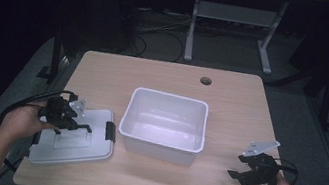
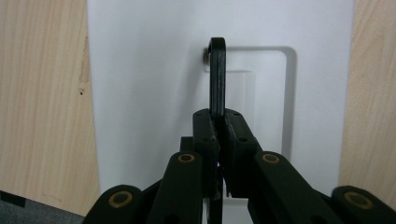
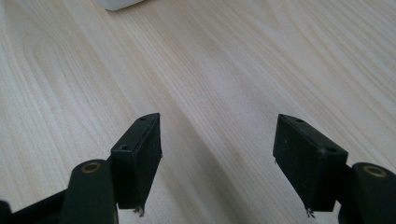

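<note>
Lid (image 1: 74, 141) lies flat on the table (image 1: 232, 99), just left of the bin (image 1: 164, 124). Left gripper (image 1: 76, 126) over the lid, jaws clamped on its black handle (image 2: 217, 77), raised upright. Right gripper (image 1: 237, 176) right of the bin, jaws wide apart above bare wood, holding nothing.

Left gripper (image 2: 218, 122) apparently clamps lid handle (image 2: 217, 77).

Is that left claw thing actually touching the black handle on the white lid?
Touching. In the left gripper view, the left gripper has its jaws shut on the raised black handle of the white lid, no gap showing.
</note>
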The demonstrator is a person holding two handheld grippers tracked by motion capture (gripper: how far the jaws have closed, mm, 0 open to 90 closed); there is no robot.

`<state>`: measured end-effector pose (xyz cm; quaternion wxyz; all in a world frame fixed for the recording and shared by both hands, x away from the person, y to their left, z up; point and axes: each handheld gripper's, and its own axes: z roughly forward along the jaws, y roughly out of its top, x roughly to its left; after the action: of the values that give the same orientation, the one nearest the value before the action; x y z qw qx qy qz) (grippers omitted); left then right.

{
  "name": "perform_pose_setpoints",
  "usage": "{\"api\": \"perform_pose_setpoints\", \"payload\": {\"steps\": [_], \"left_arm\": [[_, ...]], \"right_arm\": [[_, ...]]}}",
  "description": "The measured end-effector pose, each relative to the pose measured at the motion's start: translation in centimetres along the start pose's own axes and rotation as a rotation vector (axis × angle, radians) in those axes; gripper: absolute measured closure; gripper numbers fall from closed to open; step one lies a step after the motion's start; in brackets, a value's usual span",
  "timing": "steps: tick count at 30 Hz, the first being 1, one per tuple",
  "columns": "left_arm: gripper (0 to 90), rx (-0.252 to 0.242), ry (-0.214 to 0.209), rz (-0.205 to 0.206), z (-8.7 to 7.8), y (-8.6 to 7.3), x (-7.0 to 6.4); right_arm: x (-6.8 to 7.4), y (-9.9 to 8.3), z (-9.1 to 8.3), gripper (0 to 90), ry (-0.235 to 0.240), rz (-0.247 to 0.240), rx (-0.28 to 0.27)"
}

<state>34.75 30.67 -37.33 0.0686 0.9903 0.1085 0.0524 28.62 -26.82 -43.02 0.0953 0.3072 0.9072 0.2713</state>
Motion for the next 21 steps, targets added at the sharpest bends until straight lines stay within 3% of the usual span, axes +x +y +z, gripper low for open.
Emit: {"api": "perform_pose_setpoints", "payload": {"steps": [21], "left_arm": [[85.3, 0.013, -0.018, 0.029, -0.57, 0.47, 0.15]], "right_arm": [[0.04, 0.03, 0.21, 31.8, 0.007, -0.007, 0.002]]}}
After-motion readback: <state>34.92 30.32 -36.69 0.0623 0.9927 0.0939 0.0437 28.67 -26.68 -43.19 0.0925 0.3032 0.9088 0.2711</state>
